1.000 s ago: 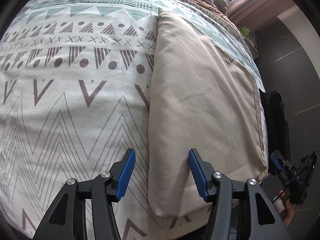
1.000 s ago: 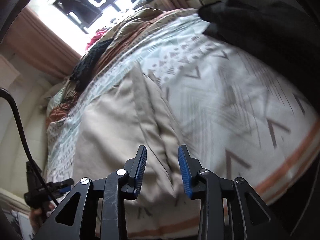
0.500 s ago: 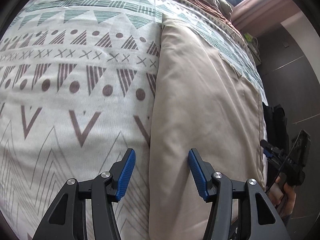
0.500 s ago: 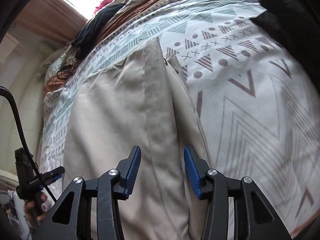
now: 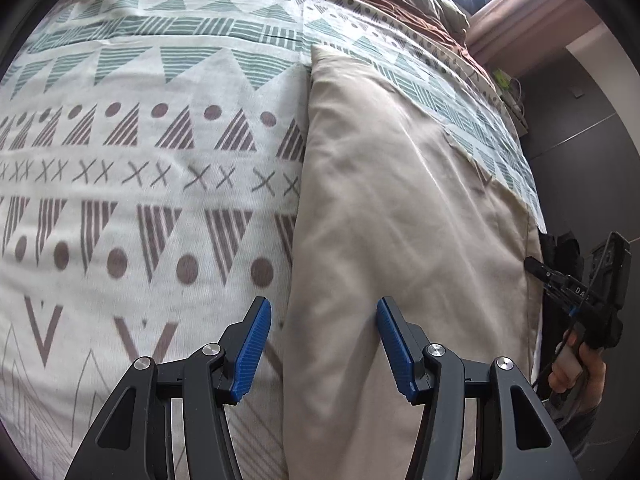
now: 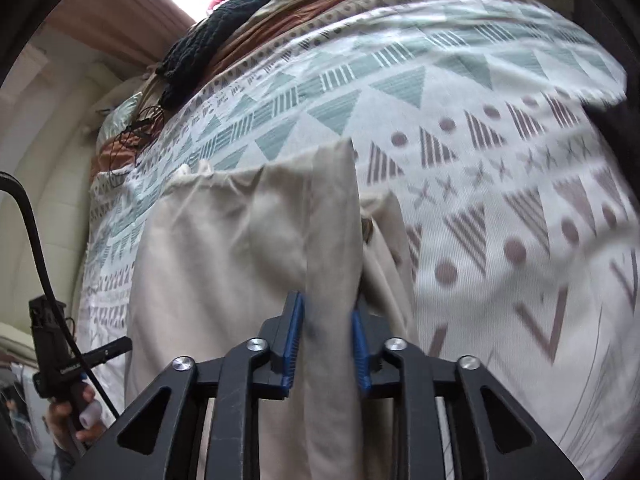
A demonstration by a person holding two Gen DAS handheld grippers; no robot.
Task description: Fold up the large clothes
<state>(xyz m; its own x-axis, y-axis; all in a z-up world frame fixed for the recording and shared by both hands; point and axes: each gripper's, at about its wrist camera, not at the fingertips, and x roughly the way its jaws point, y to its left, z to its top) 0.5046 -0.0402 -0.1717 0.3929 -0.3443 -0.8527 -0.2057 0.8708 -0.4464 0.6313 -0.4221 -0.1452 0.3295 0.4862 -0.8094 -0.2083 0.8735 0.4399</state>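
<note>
Both tongs have slid up the beige garment (image 5: 400, 208): right tongs (image 6: 327, 340) closing on its folded edge, left tongs (image 5: 324, 344) apart, straddling the other edge, ready to lift.

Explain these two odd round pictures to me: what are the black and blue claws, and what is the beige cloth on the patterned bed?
No robot arm here: a person holds a two-finger gripper in each hand, each with a camera looking along its fingers. The left gripper is open over the edge of the beige garment, which lies on the patterned bedspread. The right gripper is closing, with a fold of that garment between its blue pads. Each view also shows the other hand at the side.
</note>
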